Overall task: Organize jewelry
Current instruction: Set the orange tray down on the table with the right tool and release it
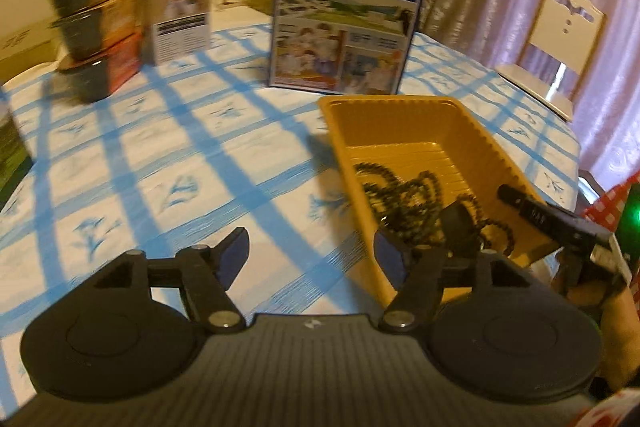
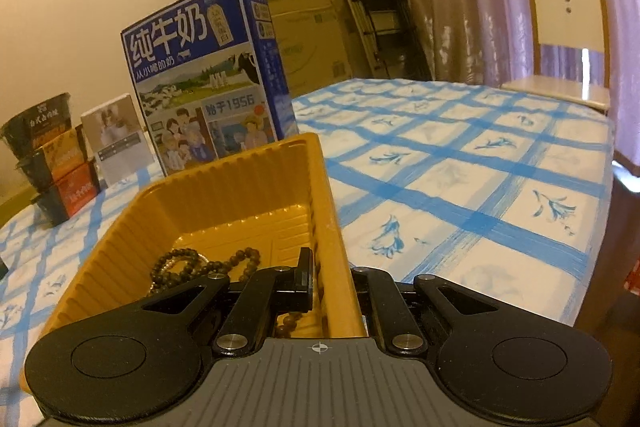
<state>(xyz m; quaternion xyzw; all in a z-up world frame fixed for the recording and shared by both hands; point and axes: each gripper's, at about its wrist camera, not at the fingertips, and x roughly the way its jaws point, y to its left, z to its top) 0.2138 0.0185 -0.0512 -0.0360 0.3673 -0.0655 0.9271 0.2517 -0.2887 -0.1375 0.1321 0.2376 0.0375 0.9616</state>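
Observation:
A yellow plastic tray (image 1: pixel 384 103) stands on the blue-checked tablecloth, with dark bead strands (image 1: pixel 404 195) piled in its near end. My left gripper (image 1: pixel 312 253) is open just left of the tray, with only cloth between its fingers. Its right finger (image 1: pixel 390 255) is at the tray's near left wall. My right gripper (image 1: pixel 482 203) comes in from the right, held by a hand. In the right wrist view my right gripper (image 2: pixel 332 269) is shut on the right wall of the tray (image 2: pixel 240 163), one finger inside beside the beads (image 2: pixel 192 265).
A blue milk carton box (image 1: pixel 344 15) stands just behind the tray. Stacked noodle bowls (image 1: pixel 92 23) and a small white box (image 1: pixel 180 15) sit at the back left. A white chair (image 2: pixel 568 27) stands at the table's far right edge, against curtains.

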